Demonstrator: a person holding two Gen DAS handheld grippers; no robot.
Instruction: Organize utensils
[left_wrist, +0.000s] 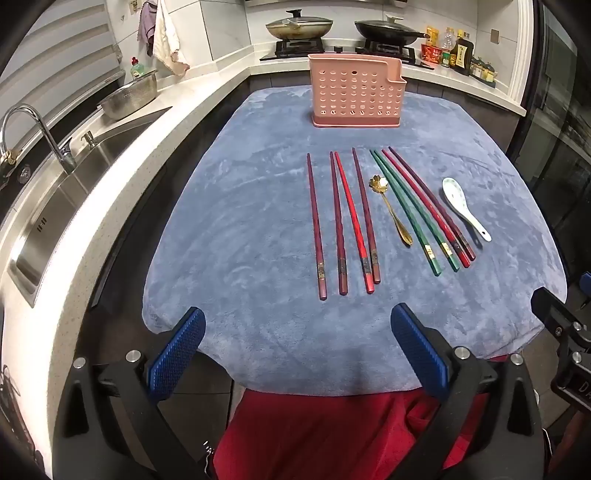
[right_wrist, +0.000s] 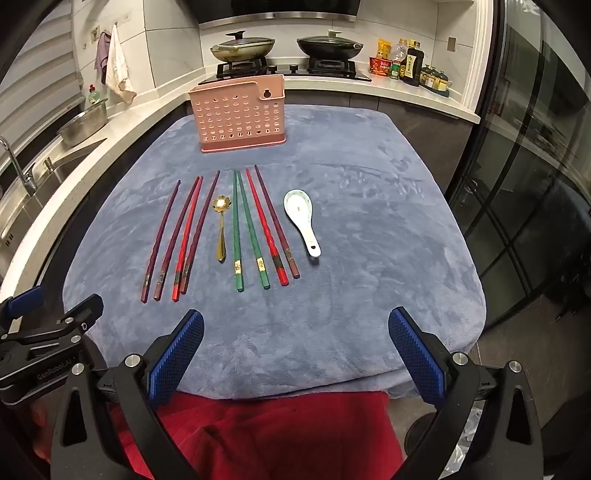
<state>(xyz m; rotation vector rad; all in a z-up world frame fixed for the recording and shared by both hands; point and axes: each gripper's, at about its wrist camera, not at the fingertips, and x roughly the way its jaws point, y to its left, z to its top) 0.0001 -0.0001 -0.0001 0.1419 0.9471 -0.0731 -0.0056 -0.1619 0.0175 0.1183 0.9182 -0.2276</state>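
From the left wrist camera, the left gripper (left_wrist: 295, 349) hangs released over the near edge of a blue cloth (left_wrist: 240, 229), its two blue-padded fingers (left_wrist: 177, 354) spread wide with nothing between them. A pink utensil holder (left_wrist: 356, 90) with rows of holes stands upright at the far end of the cloth; its inside cannot be seen from here. Between the holder and the gripper, eight chopsticks lie flat in a row: four dark red and bright red chopsticks (left_wrist: 341, 221) on the left, then a small gold spoon (left_wrist: 391, 210), then two green chopsticks (left_wrist: 413, 214) and two more red ones (left_wrist: 432, 206), with a white ceramic spoon (left_wrist: 463, 206) farthest right of the row. Left of the cloth runs a counter with a steel sink (left_wrist: 55, 206) and faucet; beyond the holder, two lidded pans (left_wrist: 299, 27) sit on a stove. Part of the right gripper shows at the right edge, cut off. From the right wrist camera, the right gripper (right_wrist: 295, 350) is likewise released, fingers wide apart above the near edge of the cloth (right_wrist: 369, 221), grasping nothing. The holder (right_wrist: 240, 114) stands at the far left of the cloth, and the green chopsticks (right_wrist: 245, 229), gold spoon (right_wrist: 221, 225) and white spoon (right_wrist: 301, 218) lie in the same row nearer the gripper. A black piece of the left gripper pokes in at the left edge, lettering on it partly legible. Red fabric fills the bottom of both views, mostly hidden behind the gripper frames.
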